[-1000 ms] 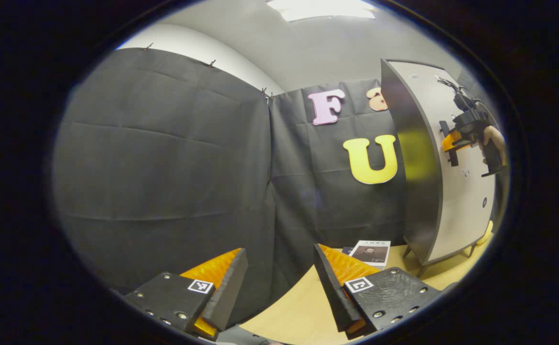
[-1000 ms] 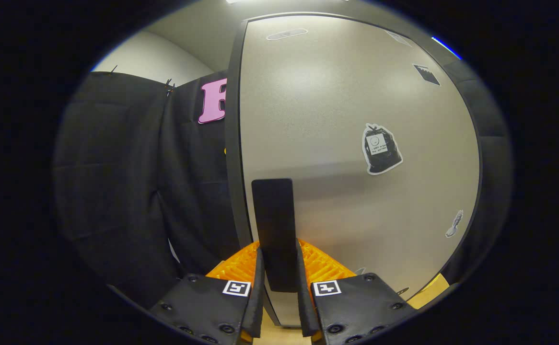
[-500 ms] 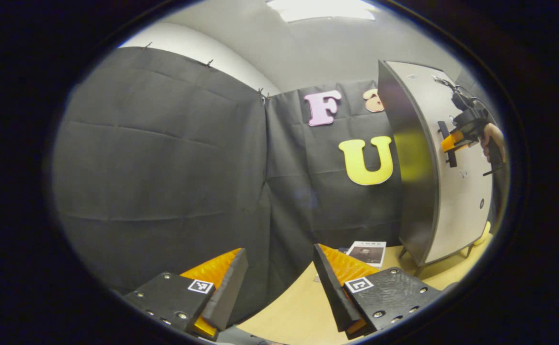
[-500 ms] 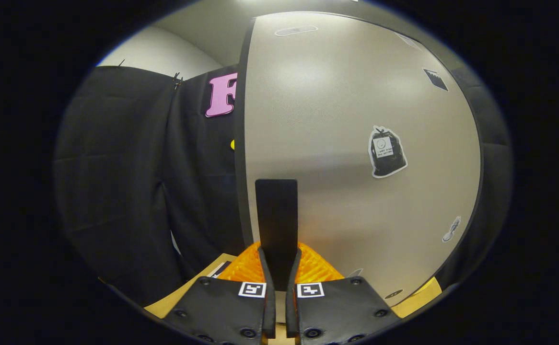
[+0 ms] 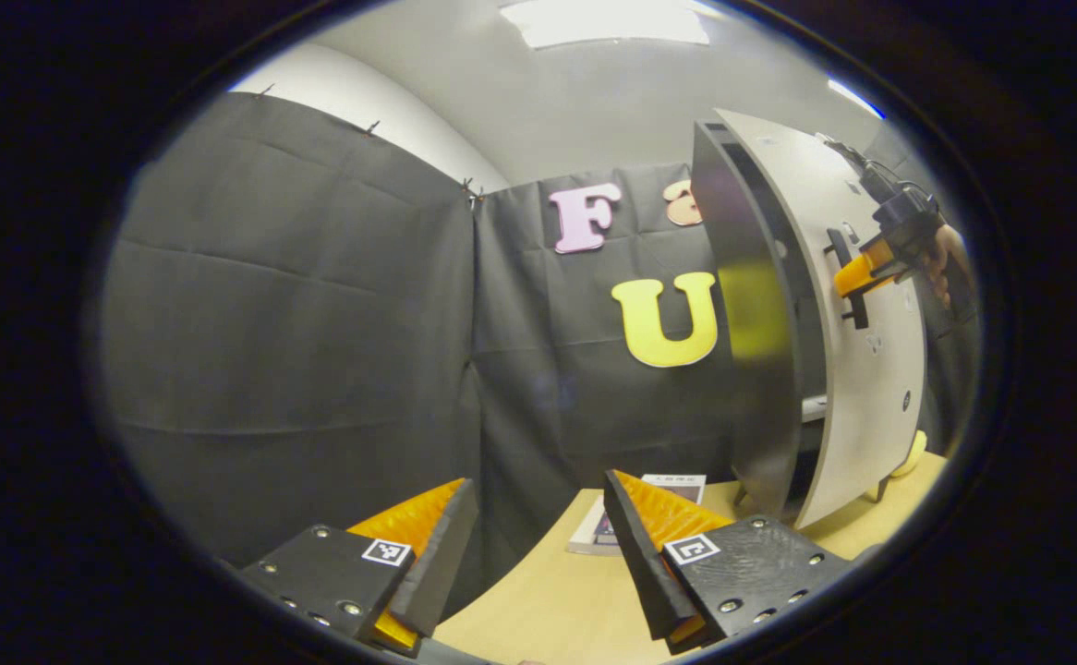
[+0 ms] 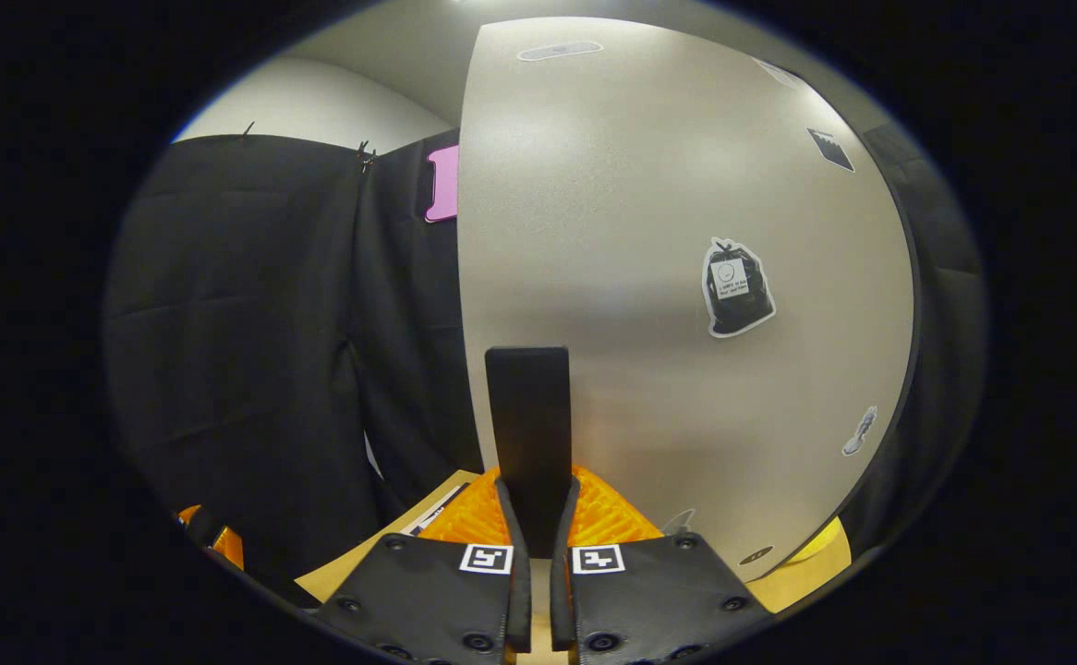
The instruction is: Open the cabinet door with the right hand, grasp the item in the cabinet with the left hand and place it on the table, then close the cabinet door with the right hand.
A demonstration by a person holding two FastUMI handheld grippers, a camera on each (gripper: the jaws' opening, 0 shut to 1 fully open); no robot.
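The cabinet [image 5: 749, 323] stands on the table at the right of the left gripper view, dark-sided with a pale grey door [image 5: 876, 369]. The door hangs ajar, and a narrow dark gap shows between it and the cabinet body. What is inside is hidden. My right gripper [image 5: 857, 275], held by a hand, is shut on the door's black handle [image 5: 845, 277]. In the right gripper view the door [image 6: 668, 231] is close ahead, and my right gripper [image 6: 537, 489] clamps the upright black handle [image 6: 527, 406]. My left gripper [image 5: 538, 482] is open over the table with nothing between its fingers.
A book [image 5: 599, 528] lies on the wooden table [image 5: 538, 610] just left of the cabinet's foot. A few stickers [image 6: 737, 297] are on the door's face. Black cloth walls close the booth at the back and left.
The door has swung away from the cabinet body with my right gripper still on the handle, so a gap now shows. My left gripper stays open; its view has shifted slightly.
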